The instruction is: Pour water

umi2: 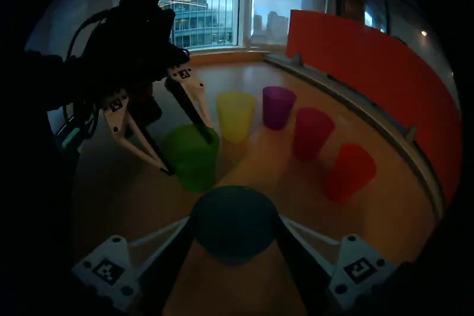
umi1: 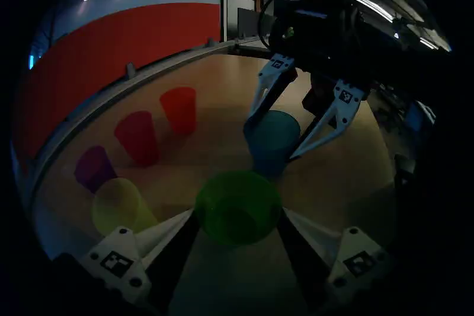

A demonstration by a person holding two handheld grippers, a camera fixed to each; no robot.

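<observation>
— Green cup (umi1: 237, 203) sits closest, at six o'clock in the left gripper view. The left tool (umi1: 238, 216) is closed to the cup's width, with both fingers against its wall.

— And the teal cup (umi2: 234, 239)?

— It's at six o'clock in the right gripper view, and the right tool (umi2: 234, 221) is clamped on it likewise. From the left tool it stands at one o'clock, just beyond the green one. Whether either holds water, I cannot tell.

— How will they handle?

— Thin translucent plastic, I judge, so light, smooth and slightly springy. Squeeze too hard and the wall may buckle; grip loosely and it could slip when tilted. Mid-wall, below the rim, seems the best hold.

— Neighbours?

— Yellow cup (umi1: 121, 204), purple cup (umi1: 93, 168), crimson cup (umi1: 137, 137) and red cup (umi1: 179, 108) line the worktop (umi1: 225, 85) from nine to eleven o'clock.
</observation>
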